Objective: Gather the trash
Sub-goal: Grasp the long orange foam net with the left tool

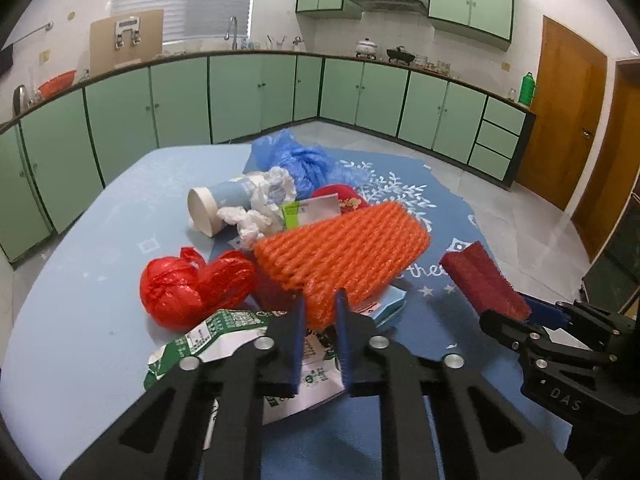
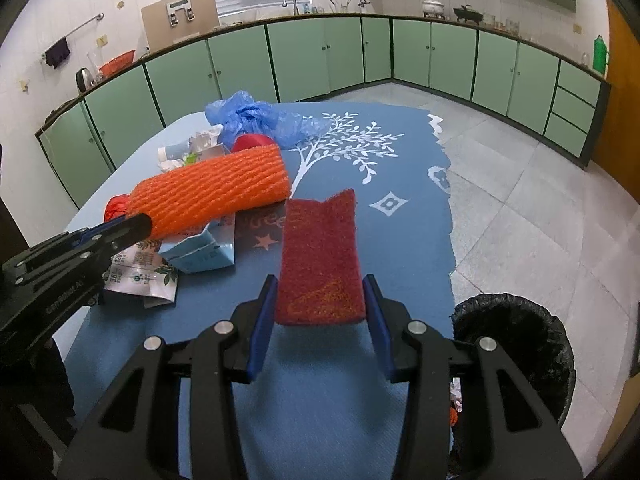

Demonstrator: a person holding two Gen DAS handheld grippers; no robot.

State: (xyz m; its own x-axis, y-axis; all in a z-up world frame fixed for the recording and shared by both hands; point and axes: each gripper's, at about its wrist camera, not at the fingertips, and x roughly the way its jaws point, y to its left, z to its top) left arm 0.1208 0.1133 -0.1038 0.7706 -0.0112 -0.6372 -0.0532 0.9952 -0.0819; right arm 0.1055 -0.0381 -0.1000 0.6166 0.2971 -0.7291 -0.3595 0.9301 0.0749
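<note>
Fingers of the left gripper (image 1: 320, 312) were pinched nearly together on the near end of an orange foam-net sleeve (image 1: 340, 252), its ribbed tube squeezed thin between the blue pads and slanting away over the heap. The right gripper (image 2: 320, 312) stood half closed with a dark red scouring pad (image 2: 320, 260) between its fingers; the pad's near end reached from one blue pad to the other, and in the left wrist view it stuck up clear of the cloth, so it looked held.

Under and around the orange sleeve lay the rest of the rubbish: a crumpled red plastic bag (image 1: 192, 284) to its left, a flattened green-and-white carton (image 1: 224, 332) beneath the left fingers, a small light-blue box (image 2: 204, 250), a pale blue paper cup (image 1: 216, 204) on its side with its open mouth toward the left, wads of white tissue (image 1: 264, 204) against the cup, a round red thing (image 1: 340, 196) half hidden behind, and a loose blue plastic bag (image 1: 296, 156) at the far side.

All of it sat on a blue tablecloth with a white tree print (image 2: 352, 148) covering the table. On the tiled floor just off the table's near right corner stood a bin lined with a black bag (image 2: 516, 344). Green kitchen cabinets (image 1: 180, 96) ran along the walls behind.
</note>
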